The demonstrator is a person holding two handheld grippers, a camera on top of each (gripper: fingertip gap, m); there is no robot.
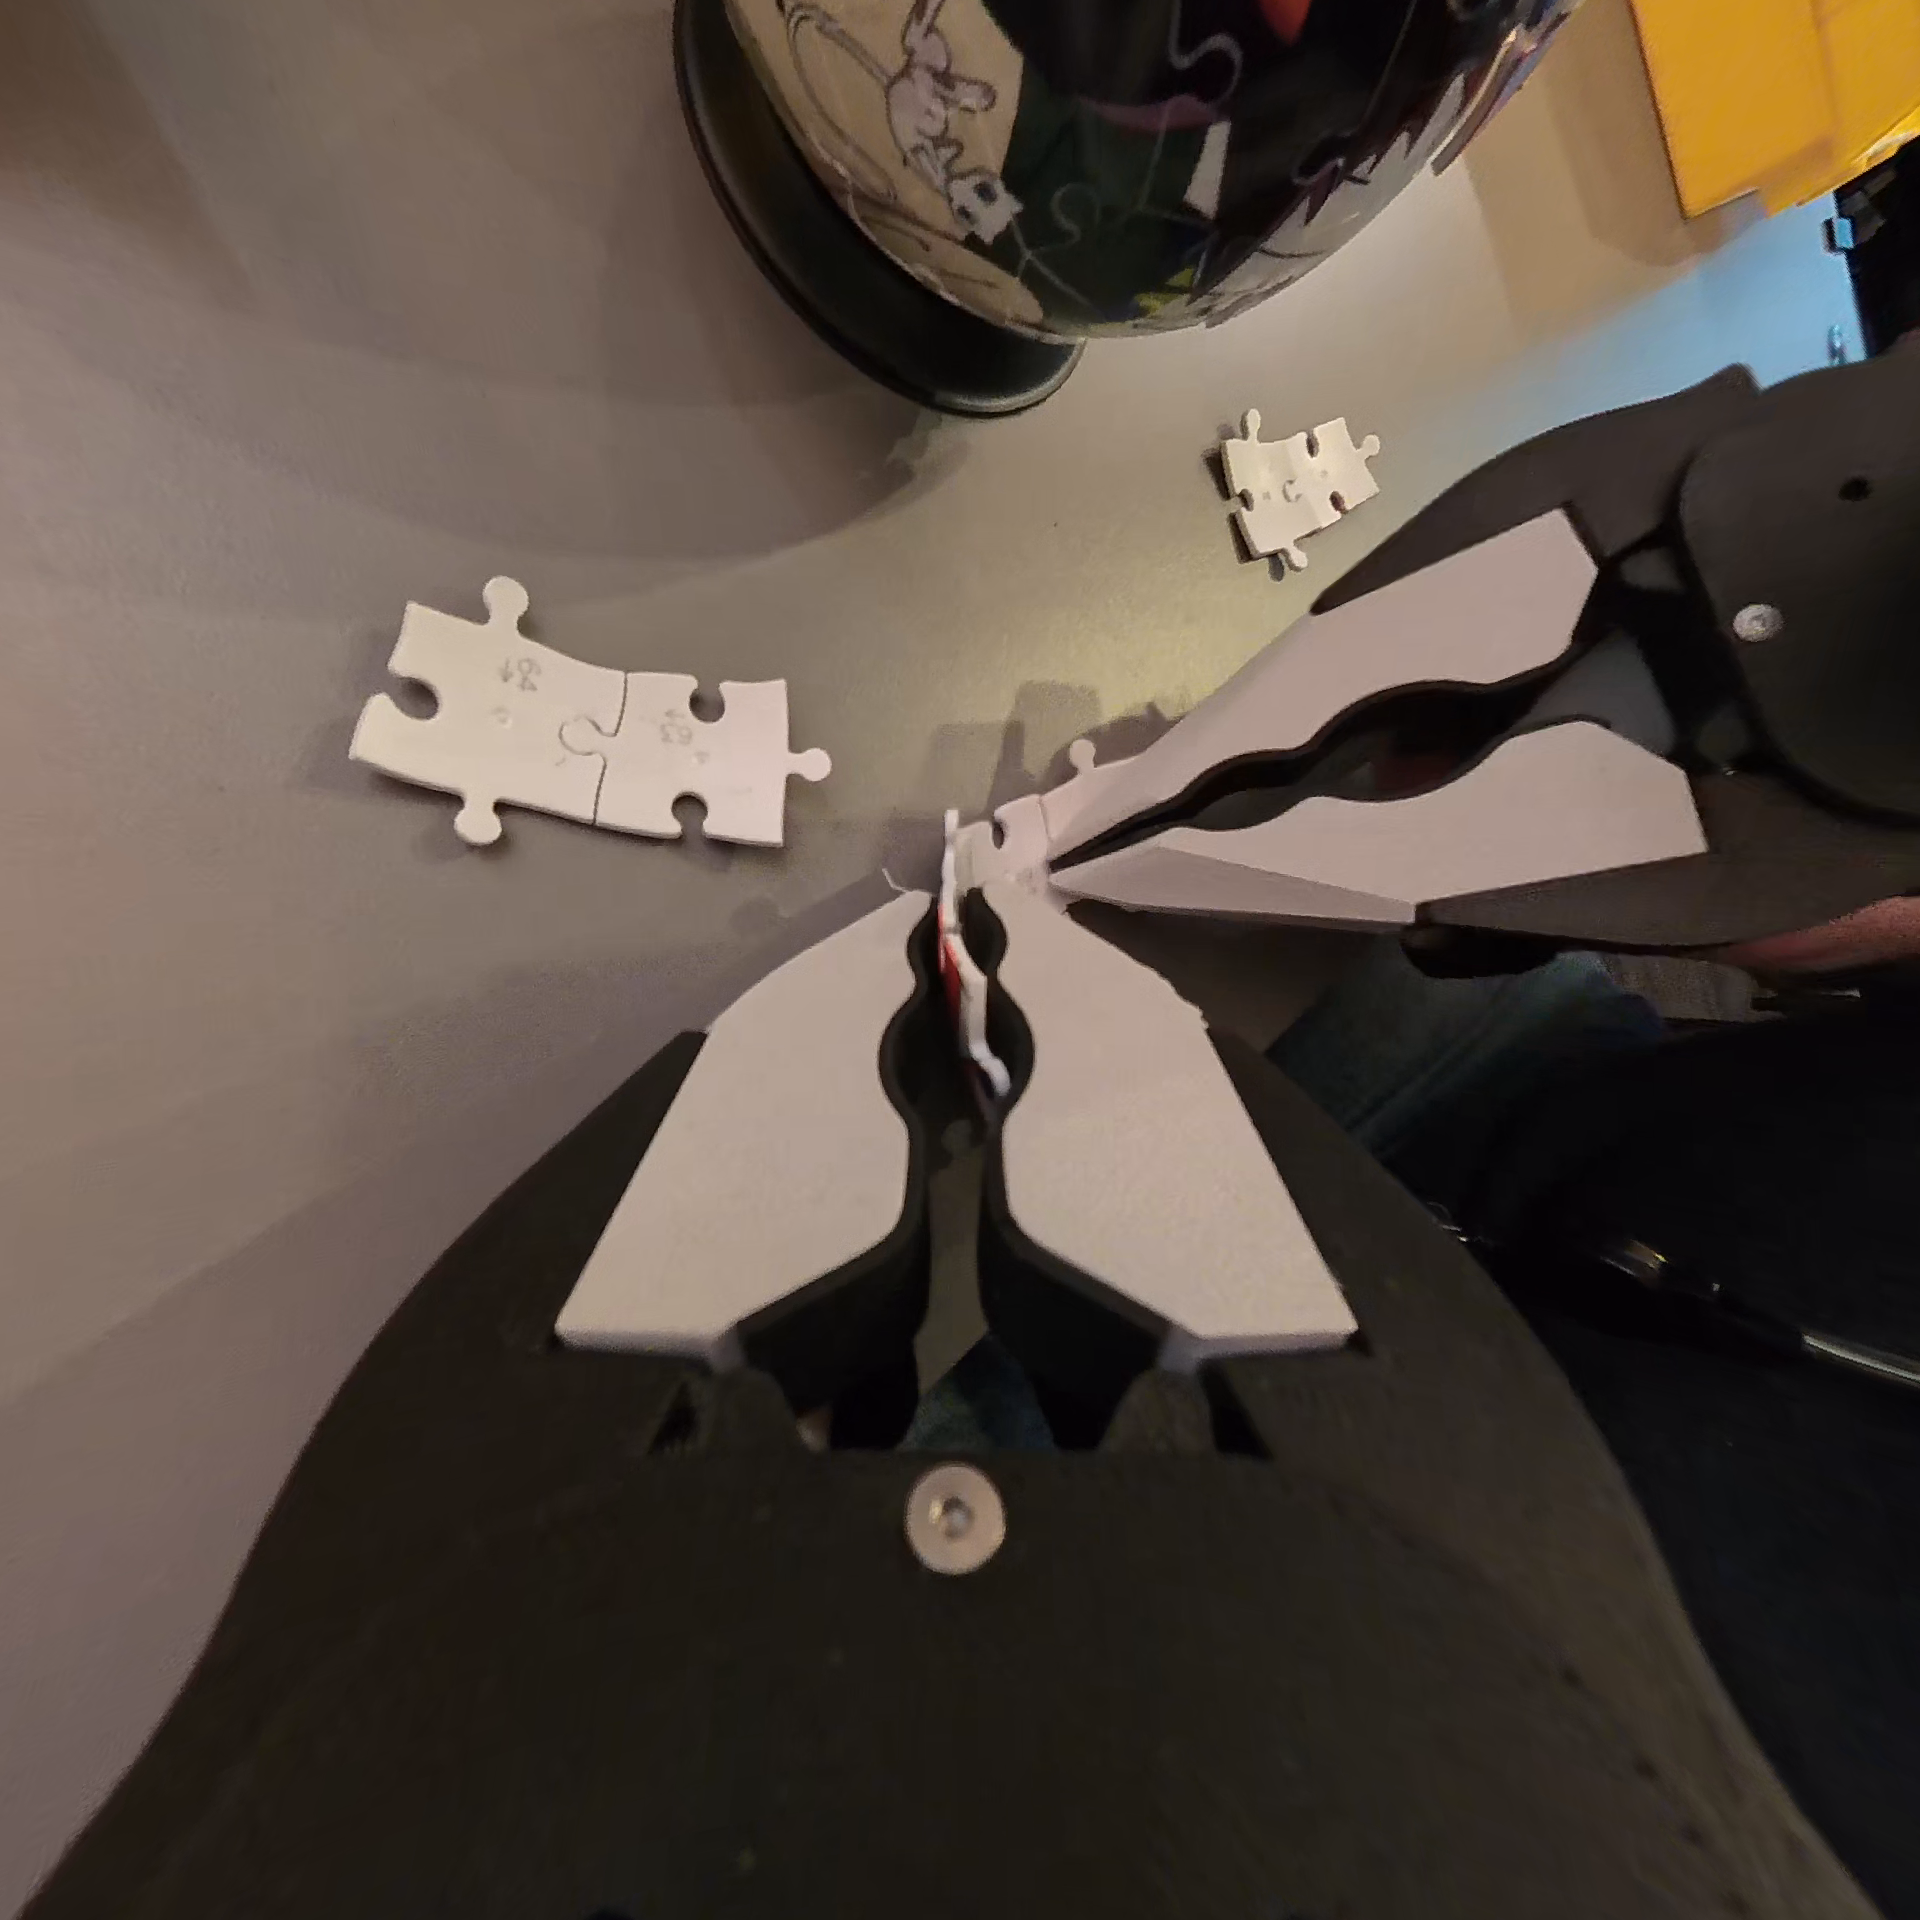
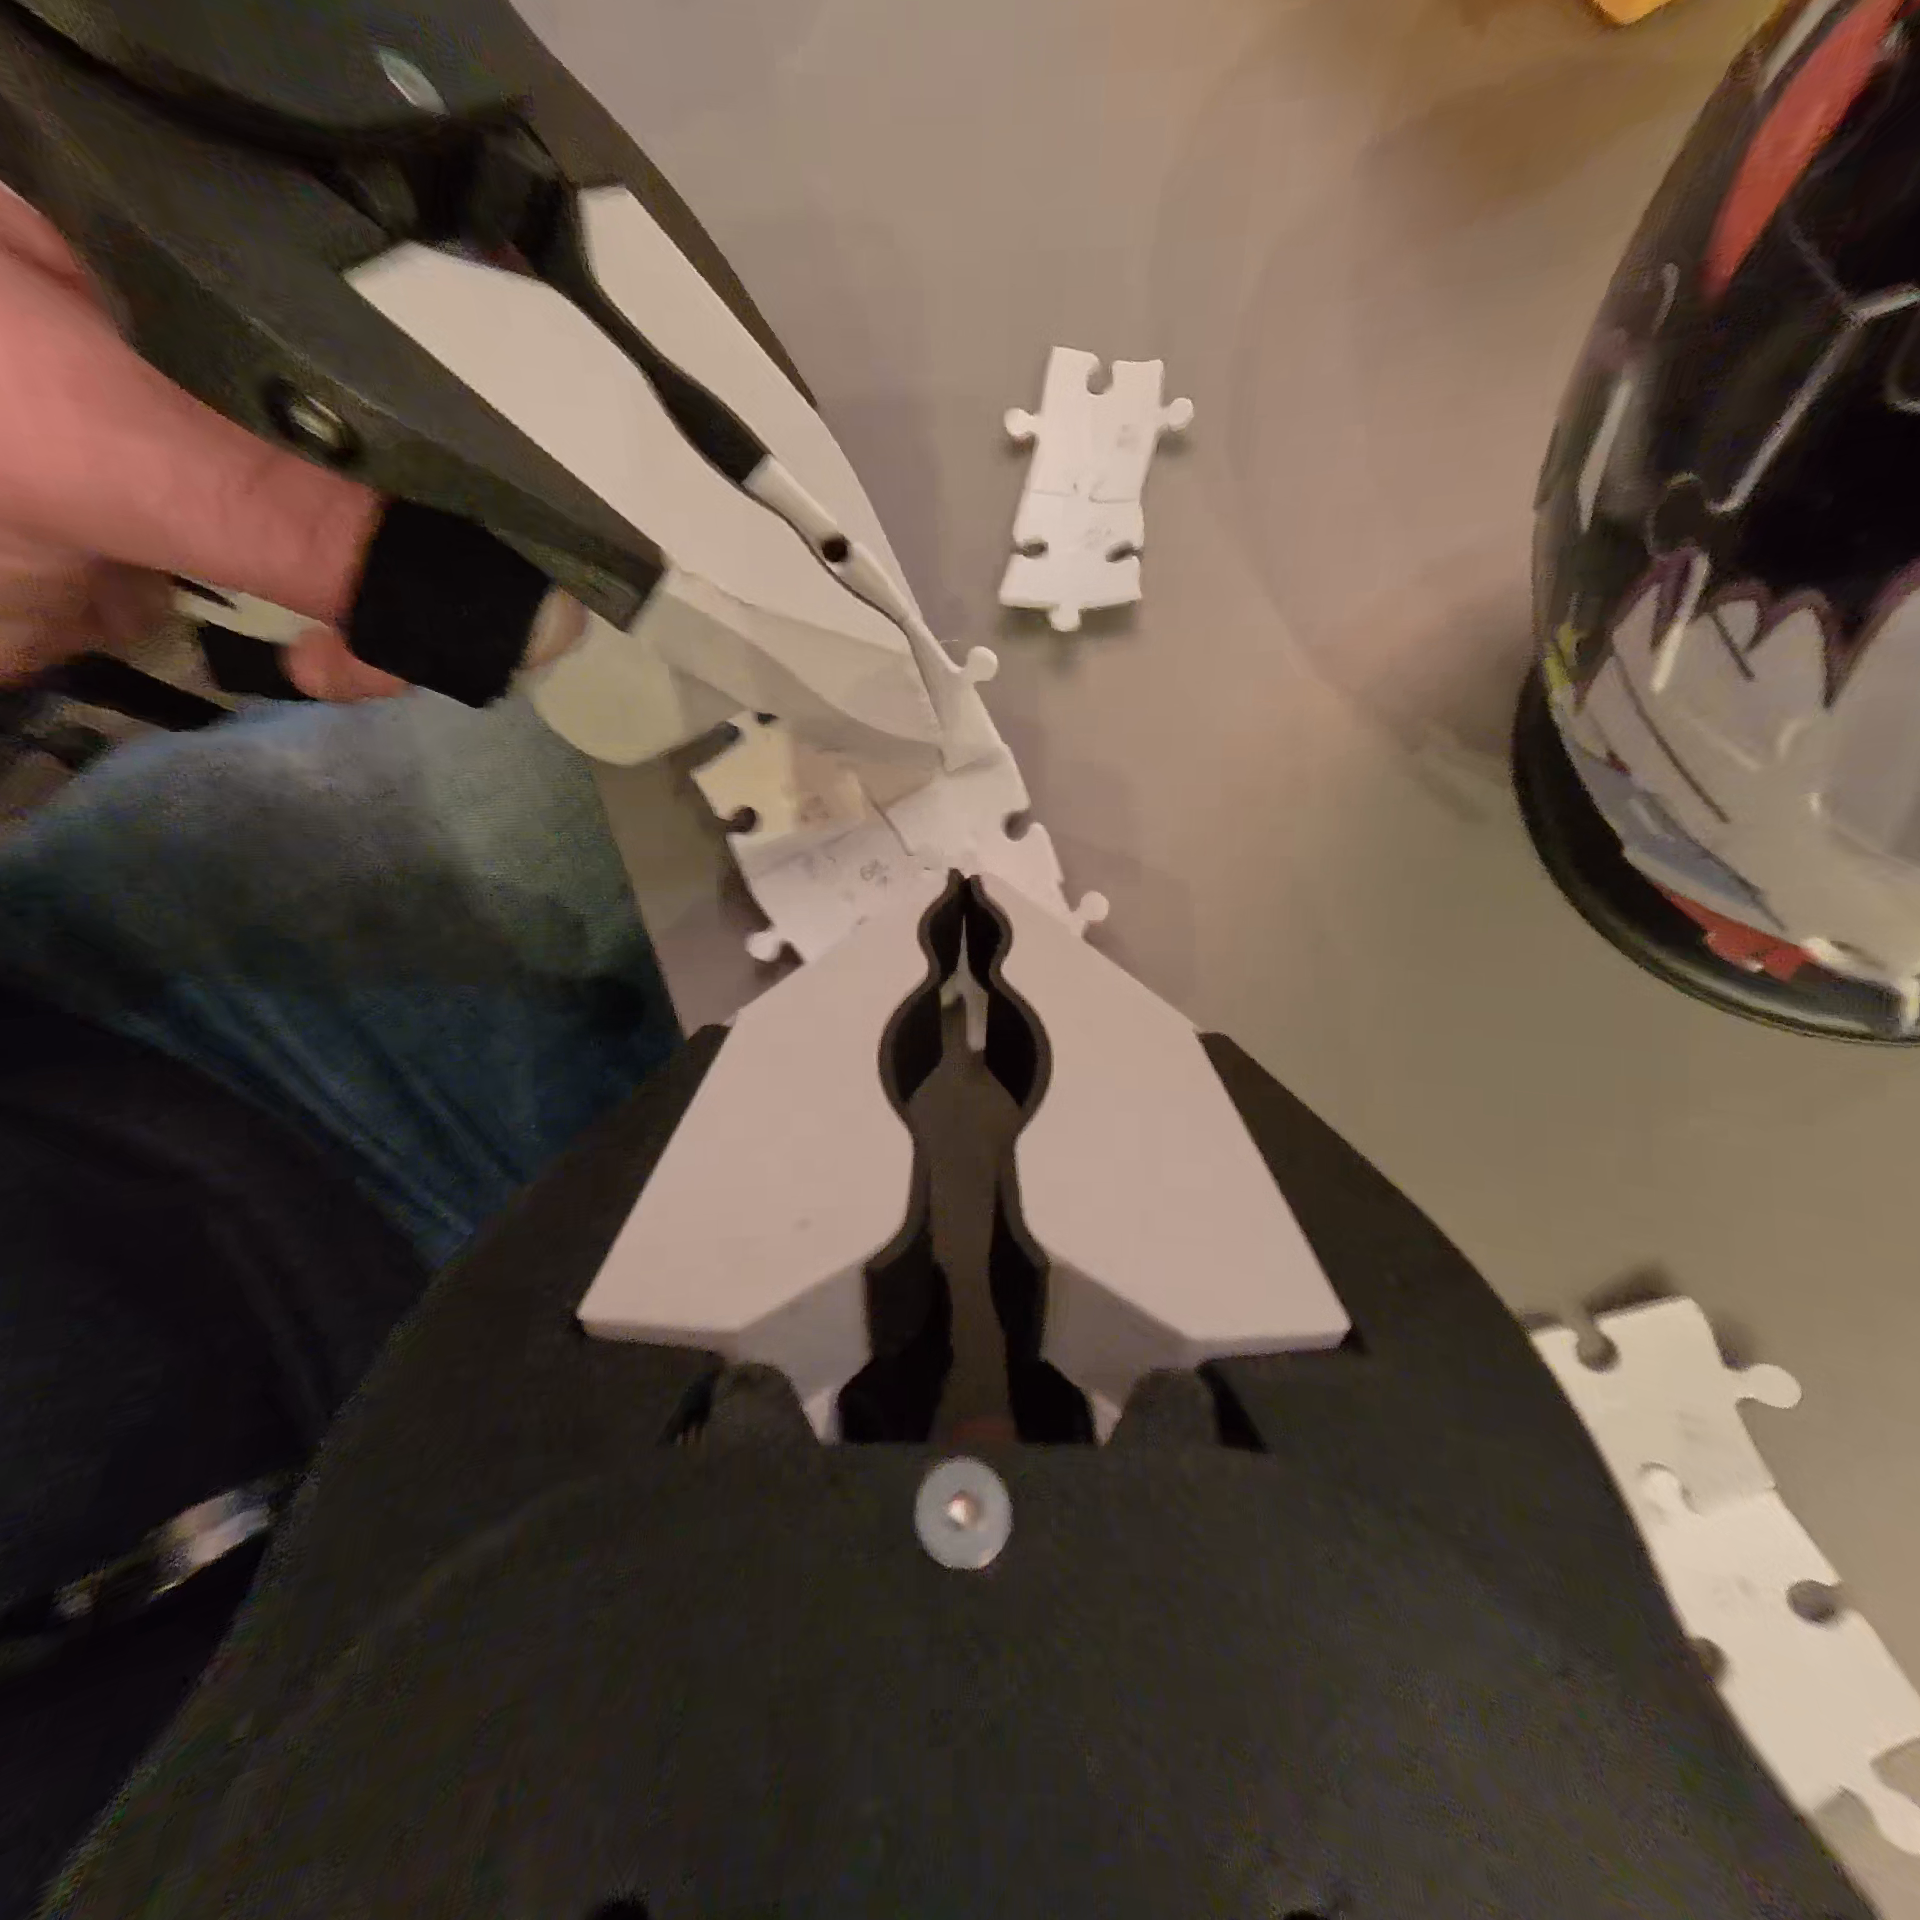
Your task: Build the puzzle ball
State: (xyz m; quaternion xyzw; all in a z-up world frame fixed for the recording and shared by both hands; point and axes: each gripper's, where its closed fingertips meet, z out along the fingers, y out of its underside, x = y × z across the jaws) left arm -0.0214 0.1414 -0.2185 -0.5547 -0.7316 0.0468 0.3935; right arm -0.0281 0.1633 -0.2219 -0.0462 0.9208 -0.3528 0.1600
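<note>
Puzzle ball [image 1: 1091, 156], partly built, sits on a dark ring stand at the far edge of the grey surface [image 1: 260, 416], well apart from both tools.

Left wrist view: the left tongs [image 1: 951, 914] are pressed together on a single piece [image 1: 961, 956] held edge-on, its long axis running along the fingers. The right tongs [image 1: 1044, 862] enter from the right, pinching a strip of joined pieces [image 1: 1013, 836] whose free end touches the tip of the left-held piece. A joined pair [image 1: 582, 727] lies face-down to the left; a smaller pair [image 1: 1299, 483] lies farther off, near the ball.

Right wrist view: the right tongs [image 2: 964, 883] are closed on the strip [image 2: 935, 831], which extends ahead and to the left. The left tongs [image 2: 951, 727] descend from the upper left, their piece [image 2: 961, 696] meeting the strip's far edge. Another assembled strip [image 2: 1714, 1507] lies at lower right.

Judgement: the join turns on aligning the left piece's tab with the strip's socket directly ahead of the right tongs.
</note>
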